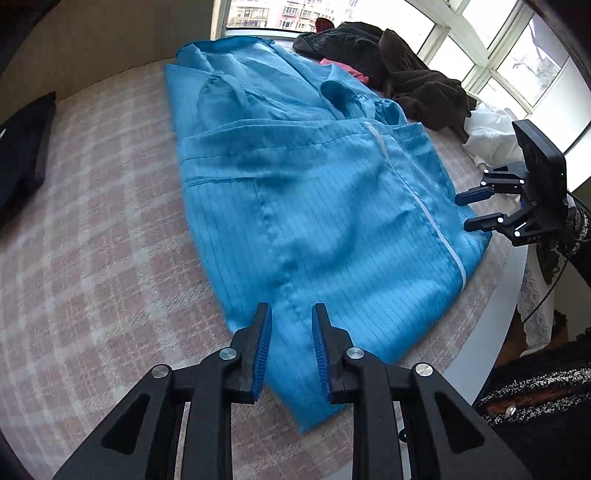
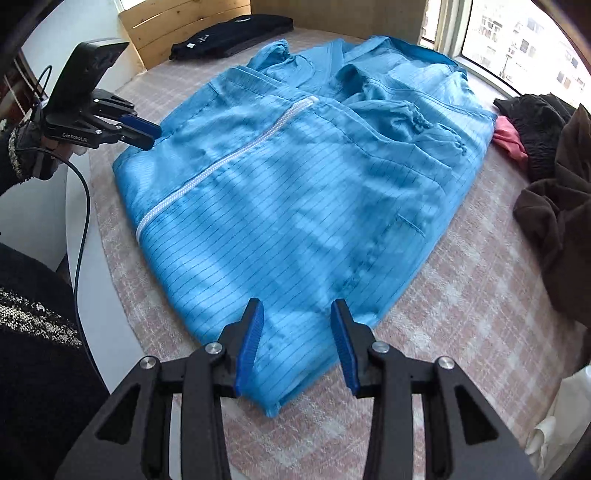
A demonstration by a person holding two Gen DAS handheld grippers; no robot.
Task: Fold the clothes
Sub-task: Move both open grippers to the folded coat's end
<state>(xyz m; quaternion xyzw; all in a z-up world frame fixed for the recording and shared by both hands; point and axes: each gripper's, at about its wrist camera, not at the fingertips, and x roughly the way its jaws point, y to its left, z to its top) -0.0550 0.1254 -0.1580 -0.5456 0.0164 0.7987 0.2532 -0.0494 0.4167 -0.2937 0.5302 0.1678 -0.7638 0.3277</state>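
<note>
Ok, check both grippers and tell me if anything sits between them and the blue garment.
Nothing visible does. The left gripper is open right over the hem of the blue garment, and the right gripper is open over its own bottom corner. The dark clothes pile lies off to the side, clear of both.

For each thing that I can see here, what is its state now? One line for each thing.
Blue garment: lies partly folded on the bed, sleeves tucked on top.
White zipper: closed along the part in view.
Left claw: open, over the garment's near corner.
Right claw: open, over the garment's near edge.
Dark clothes pile: crumpled, unfolded.
Black garment: folded flat by the headboard.
</note>
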